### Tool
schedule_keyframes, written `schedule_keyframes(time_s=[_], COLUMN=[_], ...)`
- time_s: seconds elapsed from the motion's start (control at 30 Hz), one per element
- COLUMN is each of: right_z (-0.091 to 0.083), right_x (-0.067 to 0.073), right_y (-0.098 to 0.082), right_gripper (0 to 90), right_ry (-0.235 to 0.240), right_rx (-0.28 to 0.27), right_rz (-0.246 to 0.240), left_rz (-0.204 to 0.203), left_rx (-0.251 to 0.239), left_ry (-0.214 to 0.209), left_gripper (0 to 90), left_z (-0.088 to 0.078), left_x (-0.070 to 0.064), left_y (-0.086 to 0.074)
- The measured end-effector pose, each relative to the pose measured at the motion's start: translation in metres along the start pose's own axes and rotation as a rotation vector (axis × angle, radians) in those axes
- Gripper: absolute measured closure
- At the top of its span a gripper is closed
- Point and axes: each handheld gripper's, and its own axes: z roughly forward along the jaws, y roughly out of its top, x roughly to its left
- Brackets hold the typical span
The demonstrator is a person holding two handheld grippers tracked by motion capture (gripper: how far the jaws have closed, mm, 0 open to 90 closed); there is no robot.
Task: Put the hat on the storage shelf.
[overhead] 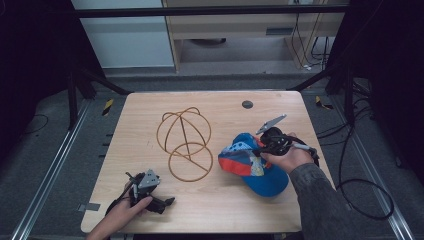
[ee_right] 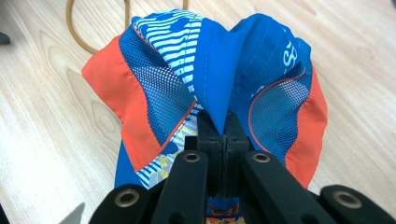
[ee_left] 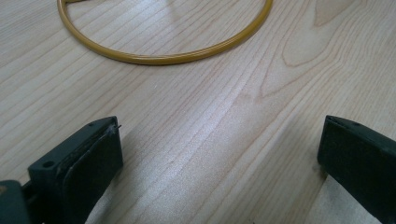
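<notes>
High view: a wooden table holds a gold wire stand at its middle. Right of it lies a blue and orange cap, pinched by the right gripper. The left gripper rests near the front left edge.

Left gripper view: the jaws stand wide apart over bare wood, the stand's ring beyond them.

Right gripper view: the jaws clamp a fold of the cap's blue fabric; white lettering on it is unreadable.
</notes>
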Motion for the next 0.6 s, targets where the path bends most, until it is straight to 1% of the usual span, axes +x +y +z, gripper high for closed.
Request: schedule_keyframes(time_s=[0.03, 0.1, 0.13, 0.17, 0.2, 0.3, 0.33, 0.37, 0.4, 0.53, 0.6], right_z=[-0.005, -0.007, -0.013, -0.013, -0.018, -0.022, -0.026, -0.026, -0.029, -0.031, -0.031], right_x=[0.001, 0.002, 0.002, 0.002, 0.002, 0.003, 0.004, 0.004, 0.003, 0.001, 0.0], right_y=[0.002, 0.003, 0.005, 0.005, 0.006, 0.007, 0.007, 0.007, 0.007, 0.005, 0.003], right_gripper=[89.7, 89.7, 89.7, 89.7, 89.7, 89.7, 89.7, 89.7, 89.7, 89.7, 89.7], right_ry=[-0.011, -0.012, -0.024, -0.024, -0.03, -0.029, -0.029, -0.029, -0.024, -0.027, -0.038], right_rx=[-0.013, -0.021, -0.038, -0.038, -0.055, -0.069, -0.09, -0.09, -0.108, -0.119, -0.108], right_rz=[-0.005, -0.01, -0.006, -0.006, -0.012, -0.014, -0.006, -0.006, -0.001, 0.001, 0.006], left_rz=[-0.002, -0.005, -0.006, -0.006, -0.008, -0.014, -0.018, -0.018, -0.023, -0.036, -0.042], left_rx=[-0.001, -0.001, -0.001, -0.001, -0.001, 0.0, -0.001, -0.001, 0.0, -0.001, 0.0], left_ry=[0.001, 0.003, 0.006, 0.006, 0.008, 0.013, 0.018, 0.018, 0.023, 0.035, 0.042], left_gripper=[0.0, 0.0, 0.0, 0.0, 0.0, 0.0, 0.0, 0.0, 0.0, 0.0, 0.0], left_z=[0.0, -0.001, -0.001, -0.001, -0.002, -0.003, -0.003, -0.003, -0.003, -0.005, -0.006], left_x=[0.0, 0.001, 0.002, 0.002, 0.003, 0.005, 0.007, 0.007, 0.009, 0.013, 0.014], left_y=[0.0, -0.001, -0.001, -0.001, -0.002, -0.003, -0.003, -0.003, -0.004, -0.005, -0.007])
